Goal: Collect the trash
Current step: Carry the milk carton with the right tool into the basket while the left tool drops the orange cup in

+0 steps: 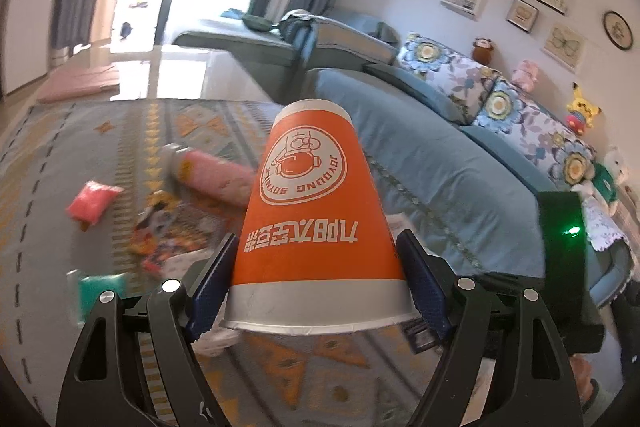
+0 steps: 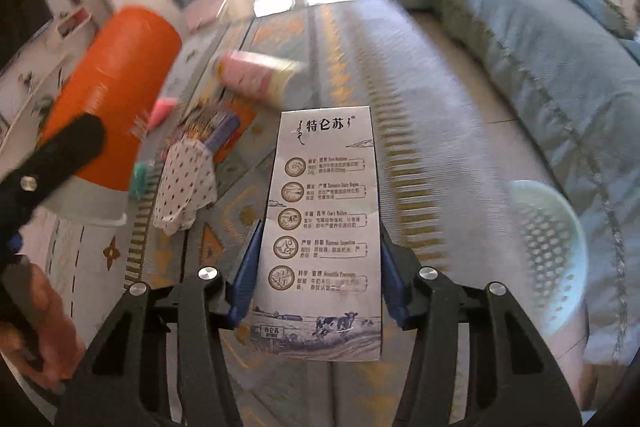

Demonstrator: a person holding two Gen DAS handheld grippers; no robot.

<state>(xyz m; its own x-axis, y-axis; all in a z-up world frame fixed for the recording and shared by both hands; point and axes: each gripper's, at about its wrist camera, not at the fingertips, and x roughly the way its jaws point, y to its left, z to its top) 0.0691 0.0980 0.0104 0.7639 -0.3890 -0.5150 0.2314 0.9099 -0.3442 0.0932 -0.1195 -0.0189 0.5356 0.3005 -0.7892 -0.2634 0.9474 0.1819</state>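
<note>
My left gripper point(image 1: 318, 275) is shut on an orange paper cup point(image 1: 312, 203), held upside down above the rug; the cup also shows in the right wrist view point(image 2: 116, 99). My right gripper point(image 2: 318, 267) is shut on a white milk carton point(image 2: 322, 227) with blue print, held above the rug. On the rug lie a pink and yellow bottle point(image 2: 256, 75), also in the left wrist view point(image 1: 216, 179), a spotted white wrapper point(image 2: 184, 183), colourful wrappers point(image 1: 160, 231), a pink packet point(image 1: 92, 203) and a teal packet point(image 1: 100, 291).
A pale green perforated basket point(image 2: 548, 251) stands at the right beside the blue sofa point(image 1: 440, 163). The patterned rug point(image 1: 100, 147) covers the floor. An armchair point(image 1: 280, 55) and a bright balcony door are at the back. A pink mat point(image 1: 80, 83) lies far left.
</note>
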